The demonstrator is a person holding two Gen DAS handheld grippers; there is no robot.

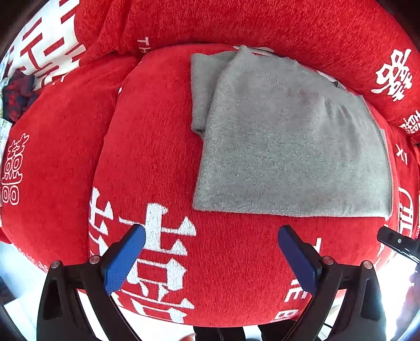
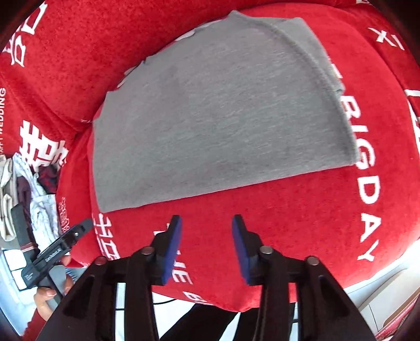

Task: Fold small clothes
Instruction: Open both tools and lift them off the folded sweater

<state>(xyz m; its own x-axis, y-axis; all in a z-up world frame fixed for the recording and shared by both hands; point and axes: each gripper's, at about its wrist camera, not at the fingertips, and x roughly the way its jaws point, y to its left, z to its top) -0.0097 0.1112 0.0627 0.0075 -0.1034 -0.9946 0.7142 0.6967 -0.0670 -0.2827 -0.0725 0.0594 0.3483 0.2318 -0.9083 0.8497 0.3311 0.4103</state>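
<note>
My left gripper [image 1: 211,253] hangs over the near edge of the red cushion [image 1: 147,147], jaws spread wide with nothing between them. Just beyond and to its right lies the grey garment [image 1: 288,147], flat on the cushion and, I judge, already folded at least once — a narrower layer peeks out along its far-left side. My right gripper [image 2: 207,246] hovers near the garment's [image 2: 215,115] near hem, jaws parted more narrowly, also empty.

To do the next fold well, I would take the two near corners together, one in each gripper, pinching every layer at once. Then lift low and carry the hem straight toward the far edge, so the knit does not skew or drag. It looks soft and limp — it will sag if I raise it high.

The cushion is plush red fabric with white lettering, rounded and yielding, with matching red back cushions [image 1: 262,23] beyond. At far left in the right wrist view, a heap of other clothes [image 2: 31,188] lies off the cushion's side.
</note>
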